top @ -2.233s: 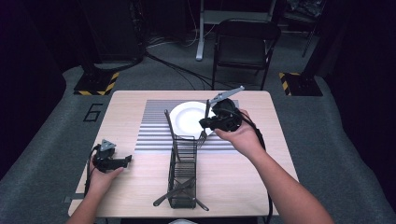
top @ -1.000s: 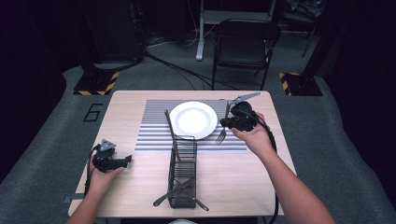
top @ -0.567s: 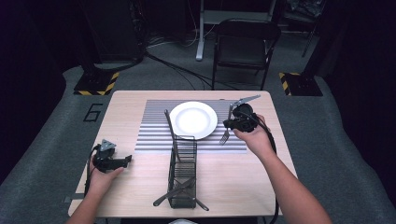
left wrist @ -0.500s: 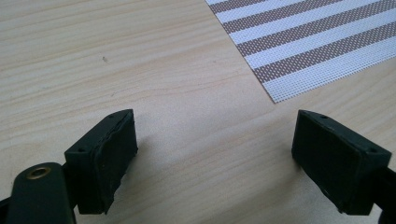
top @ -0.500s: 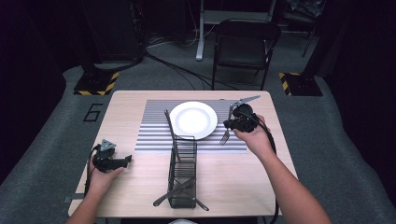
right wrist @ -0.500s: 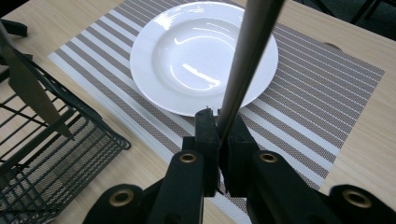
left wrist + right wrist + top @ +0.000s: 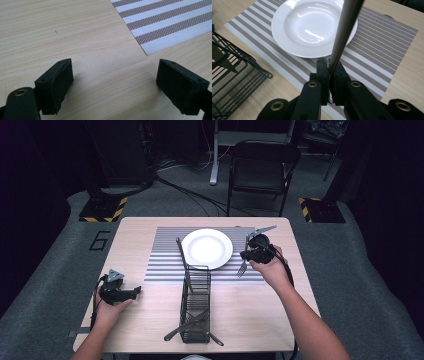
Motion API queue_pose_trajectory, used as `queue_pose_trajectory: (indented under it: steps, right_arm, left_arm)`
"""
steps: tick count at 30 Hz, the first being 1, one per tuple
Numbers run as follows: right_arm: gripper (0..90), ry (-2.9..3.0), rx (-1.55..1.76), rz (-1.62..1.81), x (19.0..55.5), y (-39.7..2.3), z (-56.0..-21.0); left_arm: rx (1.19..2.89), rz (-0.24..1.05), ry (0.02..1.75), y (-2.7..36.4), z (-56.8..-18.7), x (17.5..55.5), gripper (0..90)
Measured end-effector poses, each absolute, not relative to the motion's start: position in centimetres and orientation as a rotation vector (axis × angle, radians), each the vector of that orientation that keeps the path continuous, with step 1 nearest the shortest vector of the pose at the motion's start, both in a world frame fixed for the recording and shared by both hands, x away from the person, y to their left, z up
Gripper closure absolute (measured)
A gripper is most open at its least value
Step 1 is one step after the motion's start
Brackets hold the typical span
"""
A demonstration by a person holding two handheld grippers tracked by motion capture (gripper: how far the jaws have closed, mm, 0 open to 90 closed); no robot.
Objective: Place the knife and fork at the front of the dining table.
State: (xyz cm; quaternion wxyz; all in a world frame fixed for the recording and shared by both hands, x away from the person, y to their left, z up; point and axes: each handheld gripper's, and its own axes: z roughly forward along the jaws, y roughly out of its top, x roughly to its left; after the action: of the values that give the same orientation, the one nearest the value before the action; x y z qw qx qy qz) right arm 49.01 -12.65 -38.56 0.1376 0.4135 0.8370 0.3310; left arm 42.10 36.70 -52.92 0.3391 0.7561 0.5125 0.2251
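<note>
Right gripper [image 7: 248, 256] has its jaws clamped tight on a fork [image 7: 243, 265] just right of the white plate [image 7: 206, 248]; the prongs are hidden in its own view. Left gripper [image 7: 117, 85], way off left of the plate, jaws spread wide over bare table [image 7: 50, 32].

black left gripper [image 7: 115, 82], right gripper [image 7: 329, 72]; brass rivets; possibly ribbed pads.

Fork [image 7: 344, 30] handle blurred, runs off top edge above plate [image 7: 294, 37]; tines hidden under jaws. Rack [image 7: 229, 82] left of plate cut off by left and bottom edges. Utensils in rack [image 7: 196, 312] below plate [image 7: 207, 248]: too small to tell what kind.
</note>
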Motion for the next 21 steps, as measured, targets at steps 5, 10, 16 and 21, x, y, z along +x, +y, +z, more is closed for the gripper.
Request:
queue_pose_trajectory:
  steps: [5,10,16,21]
  right_arm:
    - [86.9,2.420,1.218,0.951,49.3,-12.6,-39.3]
    - [86.9,2.422,1.232,0.938,49.7,-12.6,-40.2]
    - [86.8,2.418,1.239,0.919,50.2,-12.6,-41.1]
    - [86.9,2.417,1.246,0.911,50.7,-12.7,-41.6]
  left_arm:
    - [1.968,0.587,1.335,36.7,-52.9,42.1,14.0]
    - [1.968,0.586,1.335,36.7,-52.9,42.1,14.0]
    - [1.969,0.586,1.334,36.7,-52.9,42.1,14.0]
    - [1.968,0.587,1.335,36.7,-52.9,42.1,14.0]
